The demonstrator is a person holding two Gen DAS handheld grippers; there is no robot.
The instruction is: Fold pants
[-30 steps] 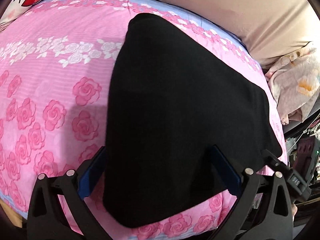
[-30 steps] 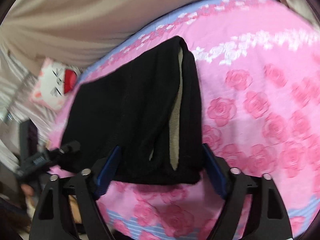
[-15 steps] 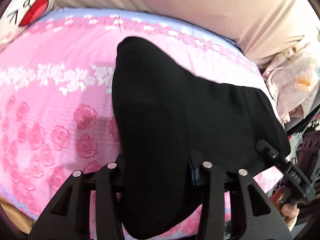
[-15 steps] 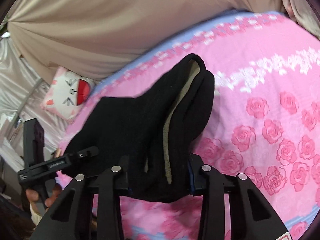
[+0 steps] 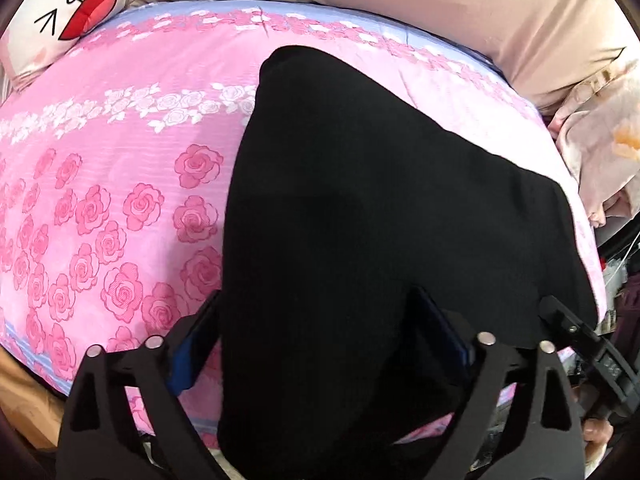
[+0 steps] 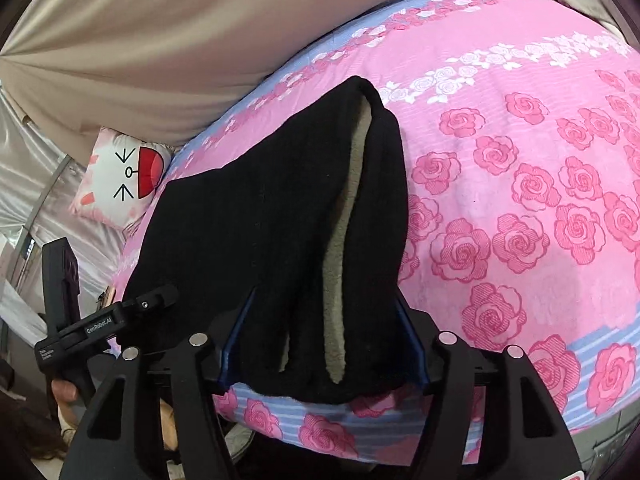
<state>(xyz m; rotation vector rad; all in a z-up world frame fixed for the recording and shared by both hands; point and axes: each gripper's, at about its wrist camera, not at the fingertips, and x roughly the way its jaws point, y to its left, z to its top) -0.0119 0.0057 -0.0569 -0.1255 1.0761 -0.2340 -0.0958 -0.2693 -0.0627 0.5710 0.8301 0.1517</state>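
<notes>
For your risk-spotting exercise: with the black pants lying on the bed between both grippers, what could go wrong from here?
1. The pants reach the near edge of the pink bedspread; a tug could drag them off.
2. Both the left gripper and right gripper are opening with fabric between the jaws, so the fold with its pale lining may spring apart.

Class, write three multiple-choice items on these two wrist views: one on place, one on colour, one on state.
1. Where do the black pants lie?
A on the rose-print bedspread
B on a chair
C on the floor

2. What colour is the lining at their open end?
A red
B beige
C blue

3. How is the right claw?
A clamped flat
B out of view
C jaws apart astride the pants' end

Key: A, pink roses surround them; B, pale fleece shows; C, both blue pads flank the cloth, opening.
</notes>
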